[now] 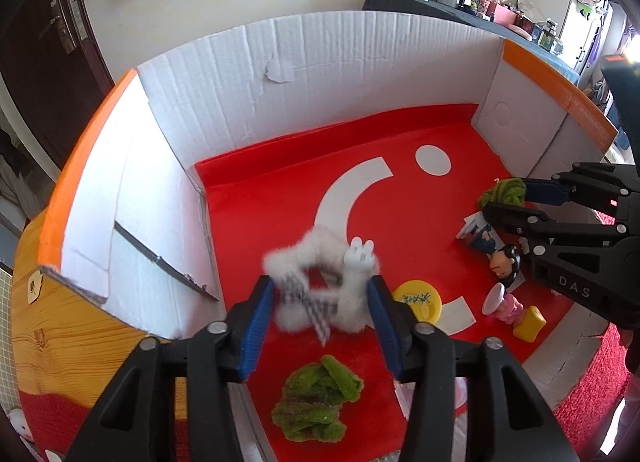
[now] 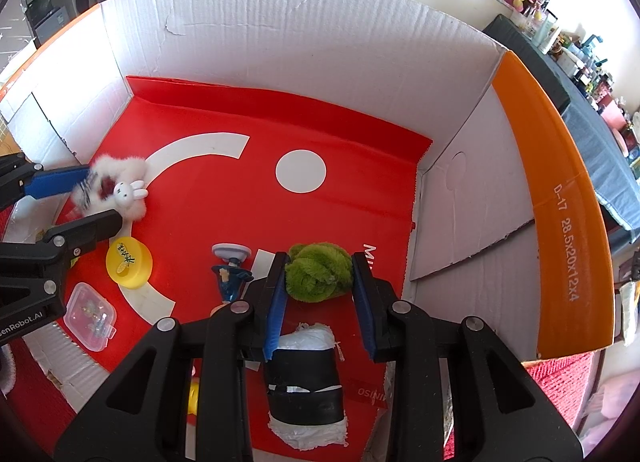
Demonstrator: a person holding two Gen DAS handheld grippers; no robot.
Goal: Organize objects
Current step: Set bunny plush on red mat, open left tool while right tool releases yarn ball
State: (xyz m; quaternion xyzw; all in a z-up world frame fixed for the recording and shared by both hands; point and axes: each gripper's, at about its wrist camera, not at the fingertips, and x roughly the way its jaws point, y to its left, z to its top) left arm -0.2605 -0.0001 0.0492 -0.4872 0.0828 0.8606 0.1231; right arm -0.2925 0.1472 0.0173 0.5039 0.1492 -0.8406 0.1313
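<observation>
A white cardboard box (image 1: 320,74) with a red floor holds the objects. My left gripper (image 1: 322,286) hangs over the box's left part. A white fluffy scrunchie (image 1: 320,258) with a small rabbit head sits blurred between its blue pads, which stand apart and do not squeeze it. In the right wrist view the scrunchie (image 2: 120,190) rests low on the red floor between the left gripper (image 2: 103,198) fingers. My right gripper (image 2: 320,262) is shut on a green fuzzy scrunchie (image 2: 318,272), both pads against its sides. From the left wrist it shows as the right gripper (image 1: 505,198) at the box's right side.
A second green scrunchie (image 1: 316,398) lies under the left gripper. A yellow round tin (image 2: 129,262), a blue figure on a suction cup (image 2: 230,278), a clear small case (image 2: 90,316) and a black-and-white roll (image 2: 304,382) lie on the floor. A yellow block (image 1: 530,322) is near the front right.
</observation>
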